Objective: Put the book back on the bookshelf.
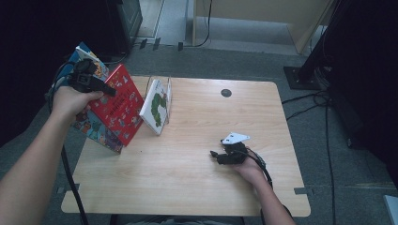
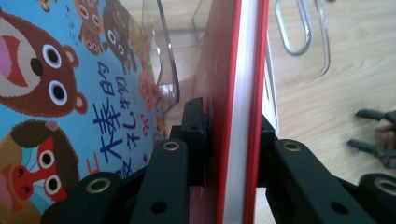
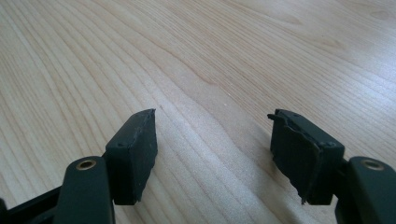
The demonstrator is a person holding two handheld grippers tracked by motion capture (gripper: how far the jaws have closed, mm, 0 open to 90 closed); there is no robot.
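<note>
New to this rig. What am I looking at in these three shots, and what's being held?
No robot arm here: a person holds a hand-held two-jaw gripper in each hand at a wooden table.

The high view looks down from above the person's side. The other two pictures come from cameras riding on the grippers, looking along their black jaws.

The left gripper is clamped on the edge of a red book; in its own view the pads press on both covers, with the white page block between them. Behind it is a blue book with cartoon animals. Further right, a white book with a green figure stands in a clear rack.

The right gripper rests low over the table, jaws open, nothing between them.
</note>
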